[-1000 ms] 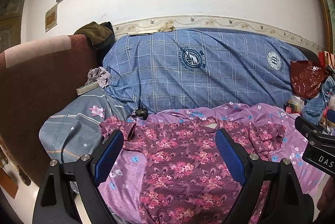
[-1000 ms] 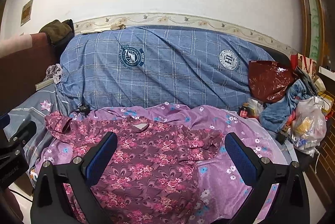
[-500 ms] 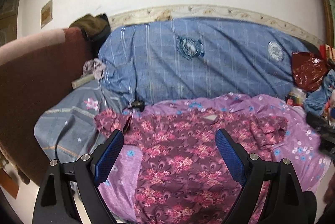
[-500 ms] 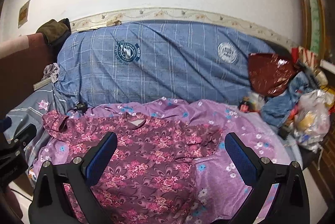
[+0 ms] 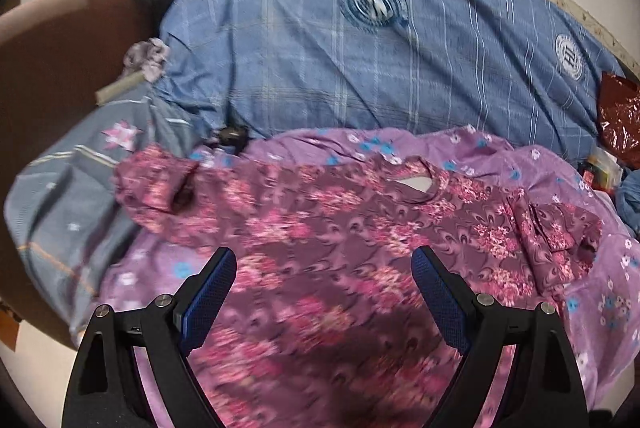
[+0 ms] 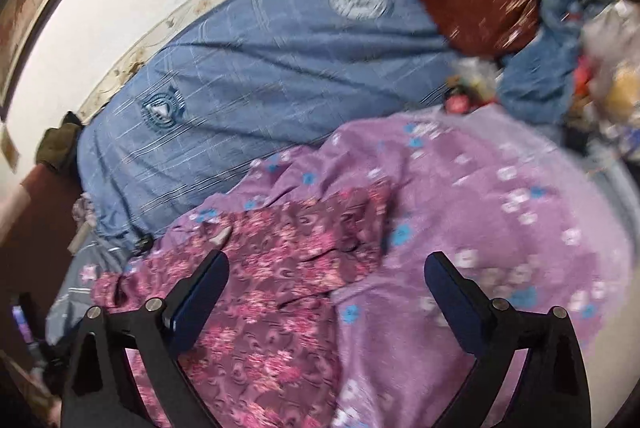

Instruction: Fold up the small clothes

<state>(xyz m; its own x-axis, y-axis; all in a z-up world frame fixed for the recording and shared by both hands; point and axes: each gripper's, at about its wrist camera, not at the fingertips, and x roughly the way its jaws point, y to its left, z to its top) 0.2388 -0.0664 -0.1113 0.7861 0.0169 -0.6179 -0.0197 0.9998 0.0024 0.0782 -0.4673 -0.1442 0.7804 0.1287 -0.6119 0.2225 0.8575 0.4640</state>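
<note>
A maroon shirt with pink flowers [image 5: 328, 240] lies spread flat, neck away from me, on a lilac flowered sheet [image 5: 600, 292]. Its right sleeve [image 5: 556, 232] is folded in; its left sleeve [image 5: 160, 188] reaches onto a grey pillow. My left gripper [image 5: 324, 260] is open and empty above the shirt's middle. My right gripper [image 6: 326, 264] is open and empty, tilted, above the shirt's right sleeve [image 6: 344, 228] and the lilac sheet [image 6: 480, 212]. The right wrist view is blurred.
A big blue checked quilt [image 5: 360, 60] lies along the wall behind the shirt. A brown headboard [image 5: 52, 76] and grey pillow [image 5: 68, 204] are at left. A dark red bag [image 6: 480, 4], blue cloth and plastic bags are piled at right.
Both grippers have moved forward and lower over the bed. The right gripper has also rolled and swung right toward the shirt's right sleeve. Both stay open.
</note>
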